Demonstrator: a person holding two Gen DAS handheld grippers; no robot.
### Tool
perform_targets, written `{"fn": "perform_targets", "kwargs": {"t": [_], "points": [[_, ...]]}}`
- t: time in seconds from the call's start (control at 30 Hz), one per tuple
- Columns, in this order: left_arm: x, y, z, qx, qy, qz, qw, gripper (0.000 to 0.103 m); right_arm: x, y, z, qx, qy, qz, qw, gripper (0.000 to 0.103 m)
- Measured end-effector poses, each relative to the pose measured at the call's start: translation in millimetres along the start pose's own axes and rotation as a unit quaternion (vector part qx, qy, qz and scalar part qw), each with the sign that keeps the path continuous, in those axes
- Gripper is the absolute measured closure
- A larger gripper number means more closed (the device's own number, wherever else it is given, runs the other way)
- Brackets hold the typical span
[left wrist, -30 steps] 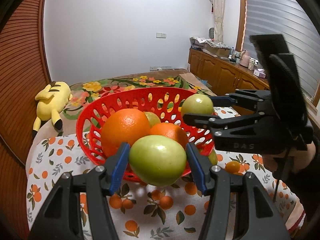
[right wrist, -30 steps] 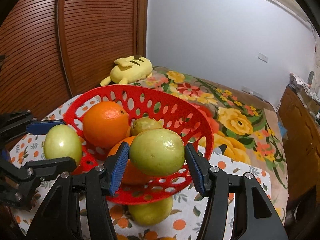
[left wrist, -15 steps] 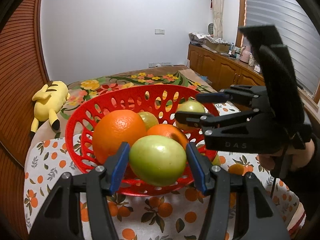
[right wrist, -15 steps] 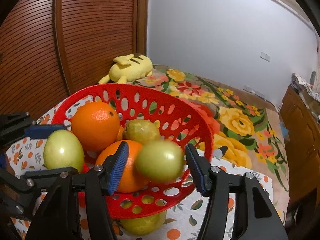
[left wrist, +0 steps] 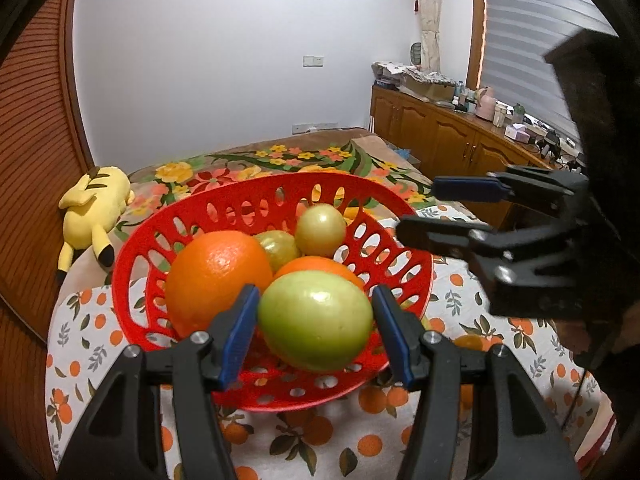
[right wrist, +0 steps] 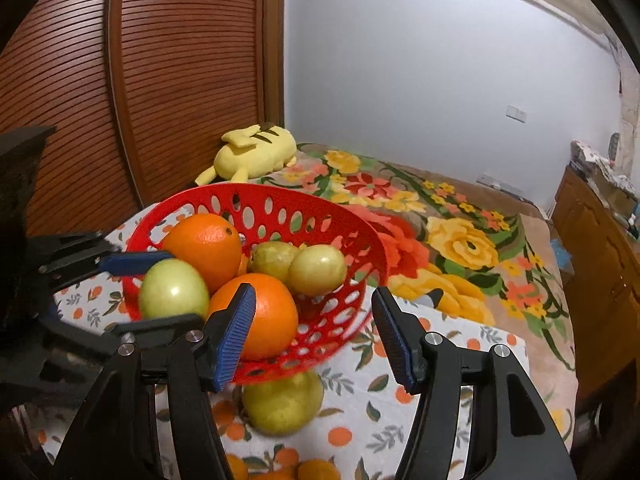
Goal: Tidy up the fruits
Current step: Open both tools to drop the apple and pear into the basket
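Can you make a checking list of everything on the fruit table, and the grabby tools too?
Surface: tablecloth printed with oranges and leaves.
Job's things: red basket holds two oranges and two small yellow-green fruits; another yellow-green fruit lies on the cloth by the basket.
Clutter: nothing seen on the table.
Grippers: left tool grips a green fruit over the basket; right tool open, empty.
Cables: one thin dark cord under the right tool.
Surroundings: flowered bedspread with a yellow plush toy, wooden cupboard, slatted door.
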State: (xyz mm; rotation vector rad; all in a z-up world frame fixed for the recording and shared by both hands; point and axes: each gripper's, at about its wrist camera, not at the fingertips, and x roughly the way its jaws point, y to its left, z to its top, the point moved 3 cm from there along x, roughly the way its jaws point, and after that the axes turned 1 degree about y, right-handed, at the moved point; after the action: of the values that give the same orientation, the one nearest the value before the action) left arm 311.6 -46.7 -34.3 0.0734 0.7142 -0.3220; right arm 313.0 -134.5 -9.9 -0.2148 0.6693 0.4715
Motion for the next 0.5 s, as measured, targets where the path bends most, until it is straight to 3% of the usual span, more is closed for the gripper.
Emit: {"fn": "perform_targets", "kwargs": {"t": [0.27,0.33,0.5], "points": [[0,-3,1,0.003,-0.005,0.010,0.9999,0.046,-19,-4,-17,0.014,-0.001,-0.005,1.000,0.041],[-3,-2,1,0.001,-0.007,0.011,0.9999,0.039,-22,-3,-21,0.018,-0.001,-0.005,1.000,0.041],[-13,-3,-1,0.000,-0.013,0.015,0.9998,0.039,-32,-2,-36,0.027,-0.002,-0.001,1.000,0.041]]}}
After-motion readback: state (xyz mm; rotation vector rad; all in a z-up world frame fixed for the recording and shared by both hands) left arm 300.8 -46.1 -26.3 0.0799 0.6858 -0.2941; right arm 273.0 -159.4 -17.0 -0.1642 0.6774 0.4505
